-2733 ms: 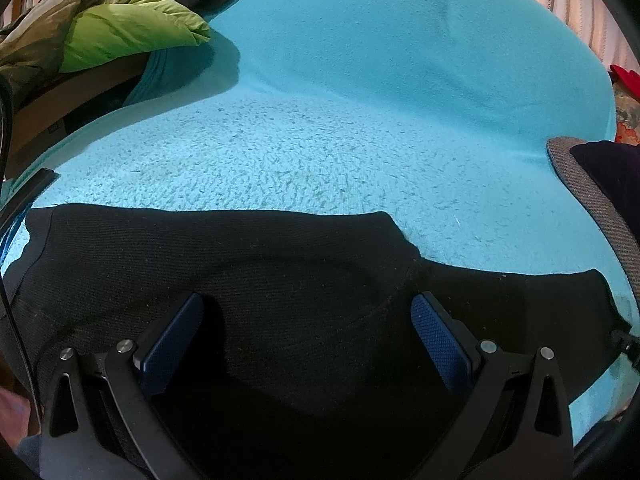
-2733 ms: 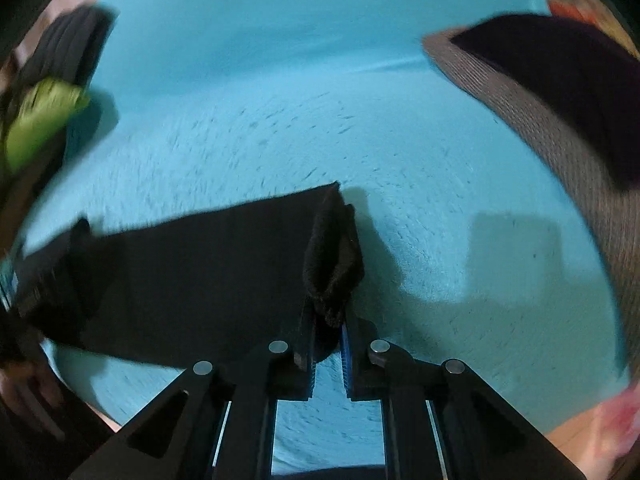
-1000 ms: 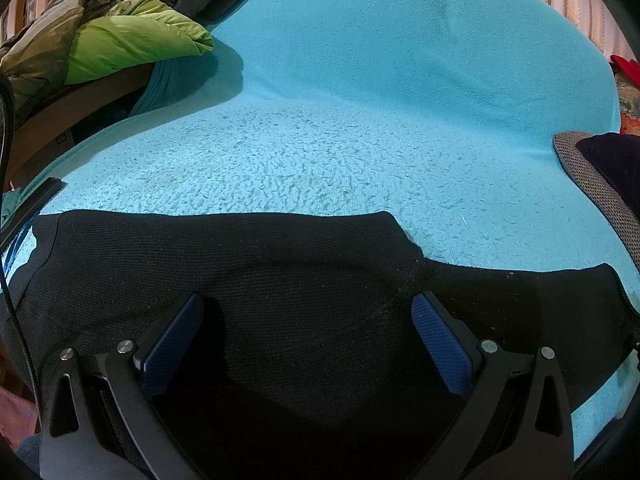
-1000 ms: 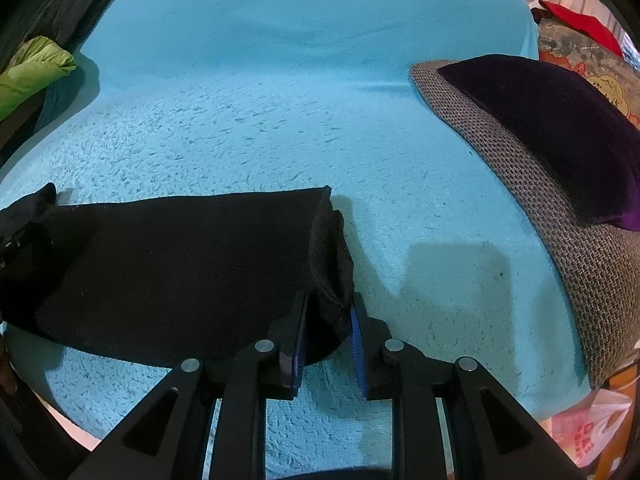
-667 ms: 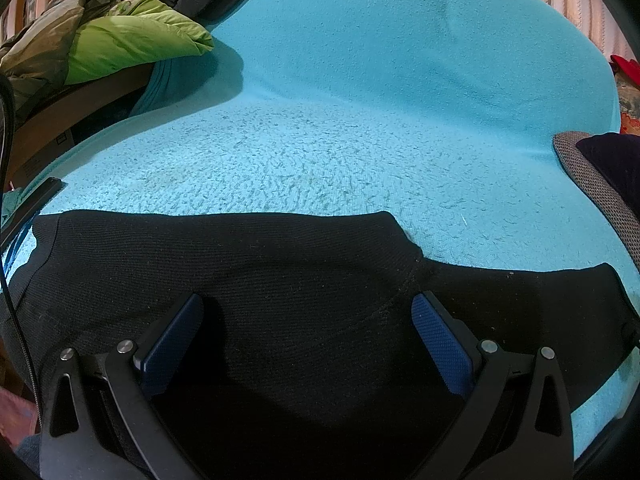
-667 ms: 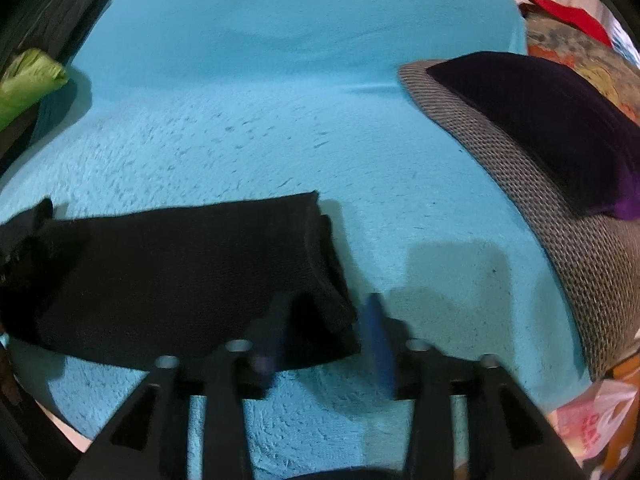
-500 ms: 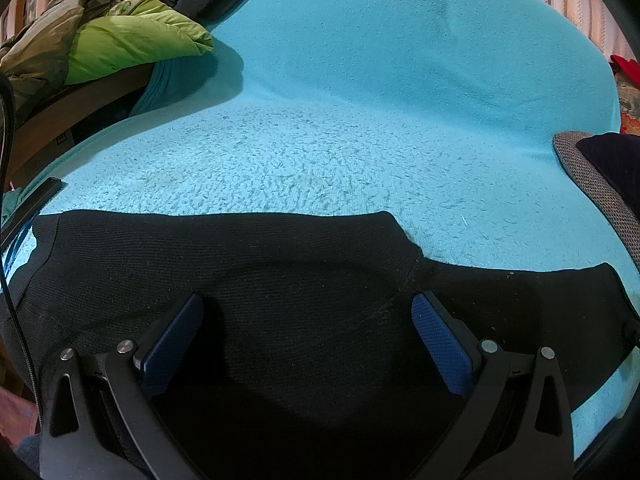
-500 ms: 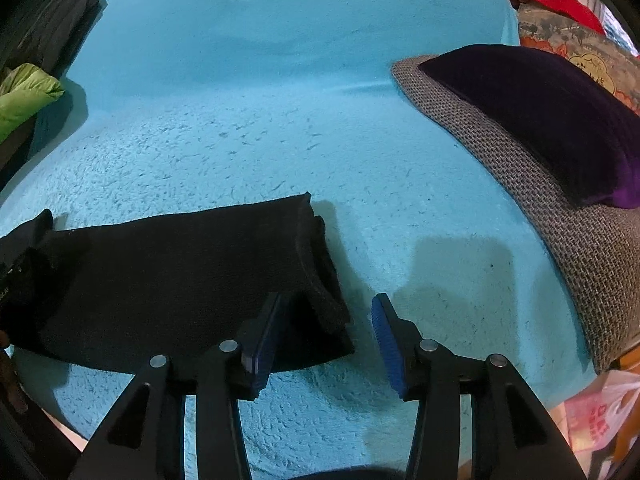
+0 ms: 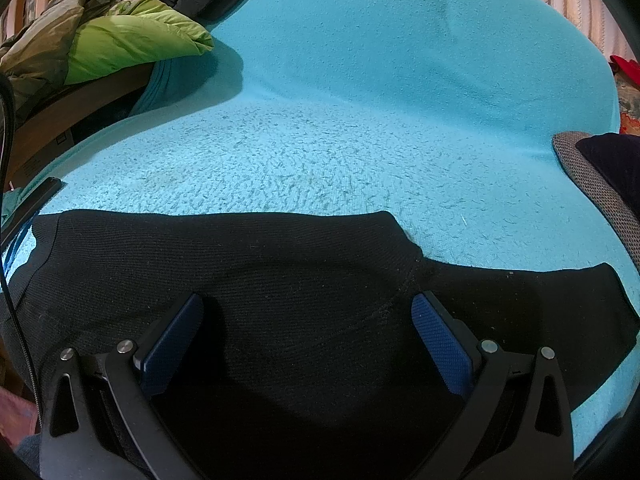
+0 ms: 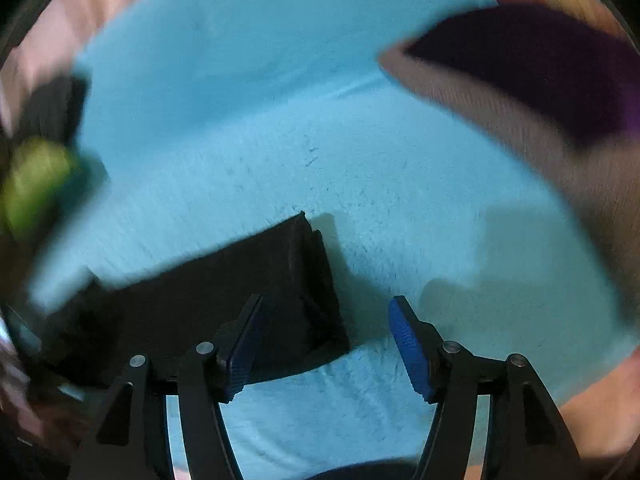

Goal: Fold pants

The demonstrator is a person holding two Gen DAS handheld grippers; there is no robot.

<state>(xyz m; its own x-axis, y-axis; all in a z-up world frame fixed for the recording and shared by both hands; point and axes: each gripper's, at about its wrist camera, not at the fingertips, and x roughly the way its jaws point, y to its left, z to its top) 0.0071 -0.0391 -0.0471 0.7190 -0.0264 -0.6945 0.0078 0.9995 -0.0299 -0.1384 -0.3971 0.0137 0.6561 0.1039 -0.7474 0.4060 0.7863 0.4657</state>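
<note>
Our right gripper [image 10: 324, 340] tilts down, jaws just spread off the black pants [image 10: 224, 288]; our left gripper [image 9: 308, 332] gapes above them.

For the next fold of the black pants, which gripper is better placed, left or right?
Probably the right gripper. Its jaws have just been opening and hold nothing, with the pants cuff end just before them. The left gripper is open over the wide middle, away from any edge.
</note>
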